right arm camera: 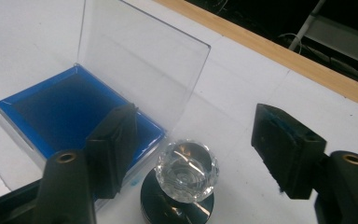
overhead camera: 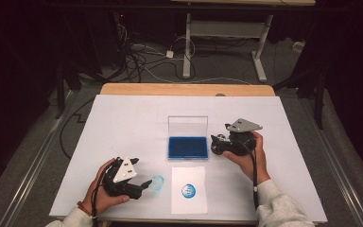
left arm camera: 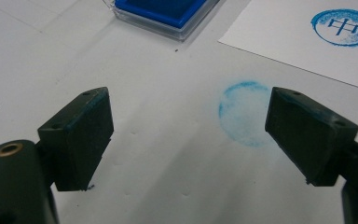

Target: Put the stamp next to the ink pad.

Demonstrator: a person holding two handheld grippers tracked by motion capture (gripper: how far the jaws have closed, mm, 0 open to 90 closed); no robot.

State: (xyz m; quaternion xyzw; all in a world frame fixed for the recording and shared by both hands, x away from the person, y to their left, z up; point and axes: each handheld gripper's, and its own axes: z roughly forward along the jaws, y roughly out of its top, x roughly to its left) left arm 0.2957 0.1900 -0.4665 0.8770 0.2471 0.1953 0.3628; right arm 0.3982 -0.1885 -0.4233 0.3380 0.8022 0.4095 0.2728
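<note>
A stamp with a faceted clear knob [right arm camera: 187, 172] on a dark round base stands upright on the white table, just right of the blue ink pad [right arm camera: 70, 110]. My right gripper [right arm camera: 193, 140] is open around the stamp, with a gap on each side of the knob. The pad's clear lid [right arm camera: 135, 60] stands raised. In the high view the right gripper [overhead camera: 216, 144] sits at the pad's [overhead camera: 187, 147] right edge. My left gripper [left arm camera: 189, 135] is open and empty, low over a faint blue ring smudge [left arm camera: 243, 114] on the table. It shows at the front left [overhead camera: 146, 184].
A white sheet [overhead camera: 189, 190] with a round blue stamp print [overhead camera: 188, 190] lies at the front centre, right of the smudge [overhead camera: 158, 182]. The print [left arm camera: 344, 27] also shows in the left gripper view. A wooden table edge [overhead camera: 186, 89] runs along the back; cables lie on the floor beyond.
</note>
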